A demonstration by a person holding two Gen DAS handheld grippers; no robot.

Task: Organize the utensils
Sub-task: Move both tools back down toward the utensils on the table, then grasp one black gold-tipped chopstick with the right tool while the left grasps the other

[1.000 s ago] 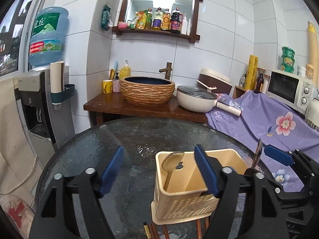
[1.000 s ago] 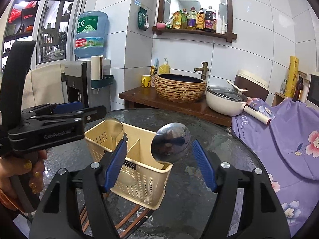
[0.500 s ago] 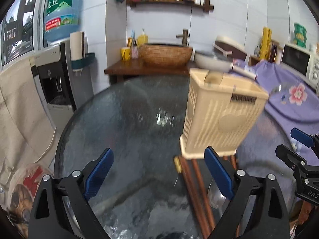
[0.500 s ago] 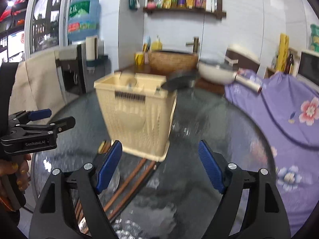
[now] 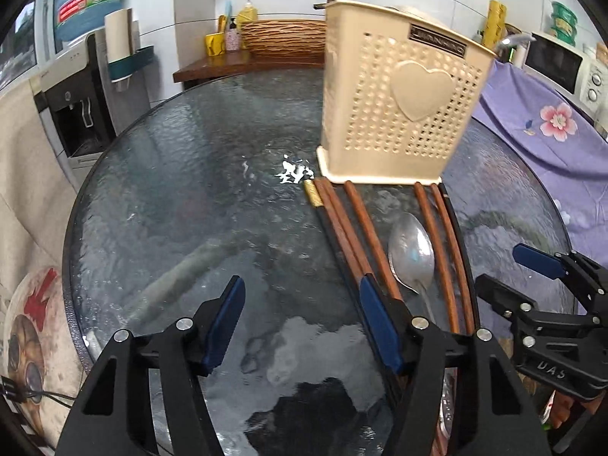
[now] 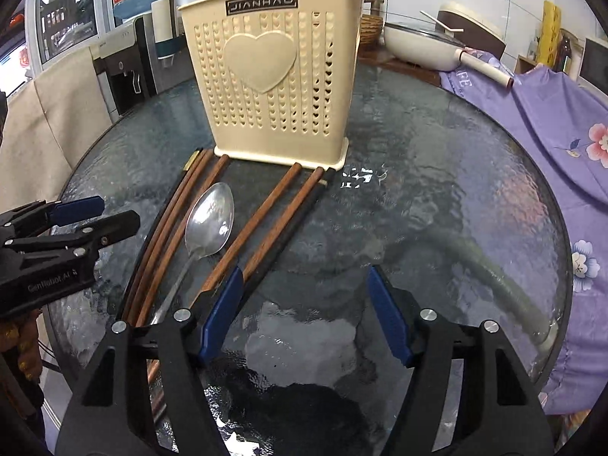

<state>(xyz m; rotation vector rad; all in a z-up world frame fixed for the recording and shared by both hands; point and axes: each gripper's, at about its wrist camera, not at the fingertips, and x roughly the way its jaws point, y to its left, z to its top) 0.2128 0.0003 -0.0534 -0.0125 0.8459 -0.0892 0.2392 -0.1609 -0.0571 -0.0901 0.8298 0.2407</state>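
Both grippers, left [image 5: 298,300] and right [image 6: 304,290], have sunk tableward, empty fingers narrowing.

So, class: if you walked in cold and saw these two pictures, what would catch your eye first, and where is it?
Probably the cream utensil holder with its big raised heart, standing upright on the round glass table. Next, the shiny metal spoon lying flat in front of it among long brown chopsticks. Both the left gripper and the right gripper are open and empty above the glass.
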